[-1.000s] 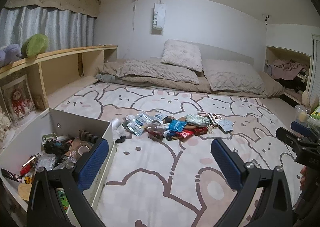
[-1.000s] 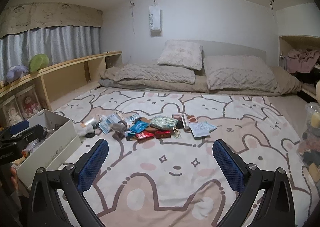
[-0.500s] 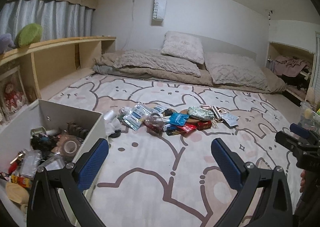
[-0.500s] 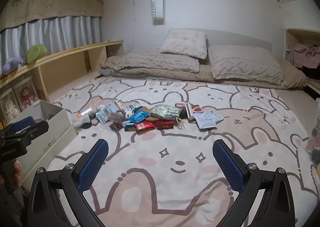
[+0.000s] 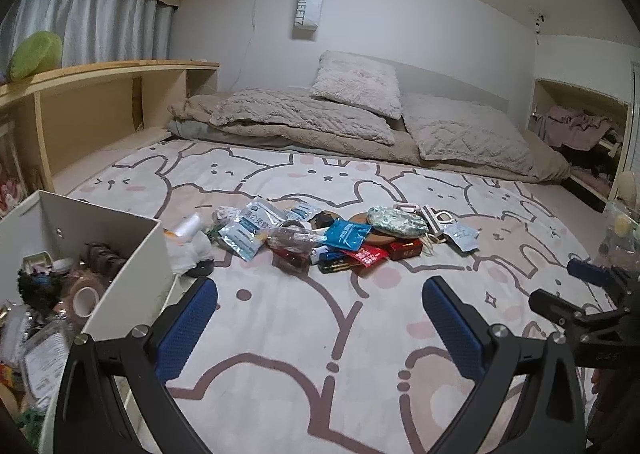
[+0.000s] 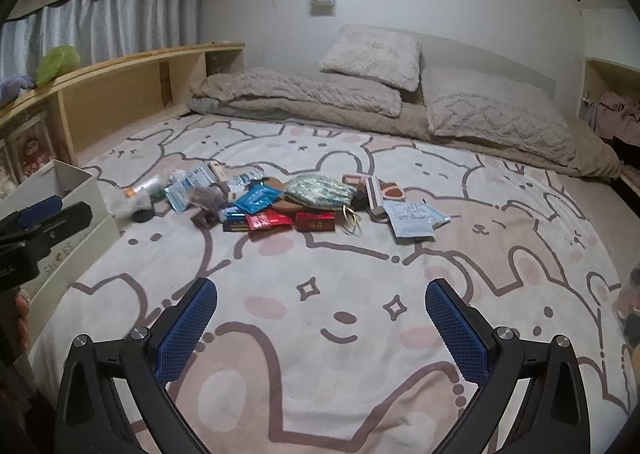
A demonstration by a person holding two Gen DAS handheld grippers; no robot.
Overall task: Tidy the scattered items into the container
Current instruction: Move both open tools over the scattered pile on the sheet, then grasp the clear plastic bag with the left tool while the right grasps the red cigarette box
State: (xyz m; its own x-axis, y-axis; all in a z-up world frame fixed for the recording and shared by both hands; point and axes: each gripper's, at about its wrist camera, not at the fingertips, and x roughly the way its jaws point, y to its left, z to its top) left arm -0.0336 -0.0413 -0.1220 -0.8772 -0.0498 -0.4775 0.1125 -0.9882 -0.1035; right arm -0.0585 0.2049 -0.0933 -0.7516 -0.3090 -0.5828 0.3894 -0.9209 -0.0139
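Observation:
A pile of scattered items point(image 5: 320, 234) lies on the rabbit-print blanket: blue packet point(image 5: 347, 233), red packets point(image 5: 370, 255), green patterned pouch point(image 5: 396, 218), white sachets. The same pile point(image 6: 288, 202) shows in the right wrist view, with a pale sachet point(image 6: 412, 218) at its right end. A white box point(image 5: 132, 266), holding tape rolls and several small things, stands at the left; its outer wall point(image 6: 68, 222) shows in the right wrist view. My left gripper point(image 5: 320, 314) is open and empty, short of the pile. My right gripper point(image 6: 320, 318) is open and empty, also short of it.
Folded beige bedding and pillows point(image 5: 360, 114) lie at the far end. A wooden shelf point(image 5: 100, 106) runs along the left wall. A side nook with clothes point(image 5: 576, 130) sits at the right. The left gripper point(image 6: 40, 218) appears at the right wrist view's left edge.
Both cameras have moved forward and tilted down toward the pile, which now looks larger. Both grippers stay open and empty.

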